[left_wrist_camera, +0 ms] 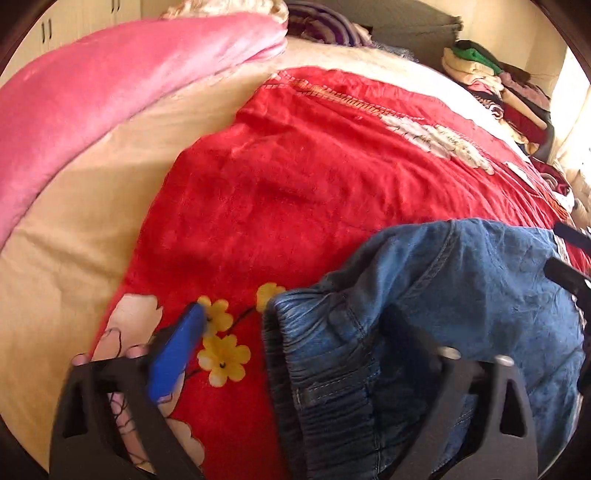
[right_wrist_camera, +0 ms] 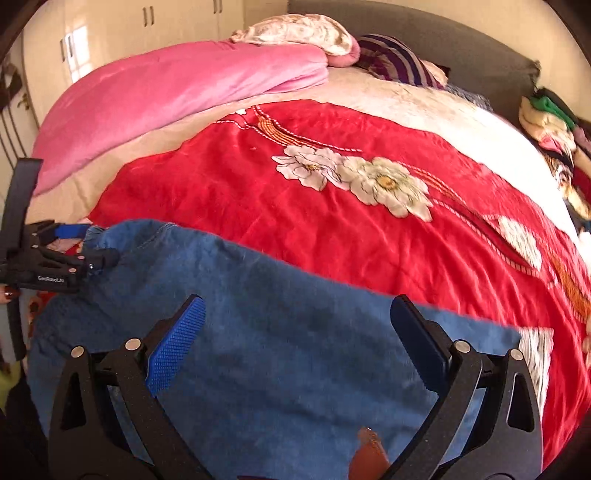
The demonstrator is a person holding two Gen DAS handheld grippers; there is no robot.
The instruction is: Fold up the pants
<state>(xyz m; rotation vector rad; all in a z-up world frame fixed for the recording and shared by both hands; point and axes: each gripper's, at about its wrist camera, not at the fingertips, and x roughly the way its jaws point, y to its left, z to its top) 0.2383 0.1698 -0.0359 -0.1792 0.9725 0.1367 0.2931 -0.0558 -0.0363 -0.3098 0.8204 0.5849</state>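
Note:
Blue denim pants (right_wrist_camera: 280, 343) lie across the red flowered blanket (right_wrist_camera: 303, 206) at the near edge of the bed. In the left wrist view the elastic waistband (left_wrist_camera: 295, 354) sits between my left gripper's fingers, and denim (left_wrist_camera: 480, 295) drapes over the right finger. My left gripper (left_wrist_camera: 295, 332) is open, with its blue left pad (left_wrist_camera: 173, 358) over the blanket. It also shows in the right wrist view (right_wrist_camera: 85, 243) at the pants' left end. My right gripper (right_wrist_camera: 299, 332) is open, jaws wide, just above the middle of the pants.
A pink quilt (right_wrist_camera: 177, 92) is bunched at the far left of the bed. Pillows (right_wrist_camera: 391, 59) lie by the grey headboard. A pile of folded clothes (right_wrist_camera: 554, 140) sits at the far right. Cream sheet (left_wrist_camera: 74, 236) borders the blanket. White cabinets (right_wrist_camera: 110, 26) stand behind.

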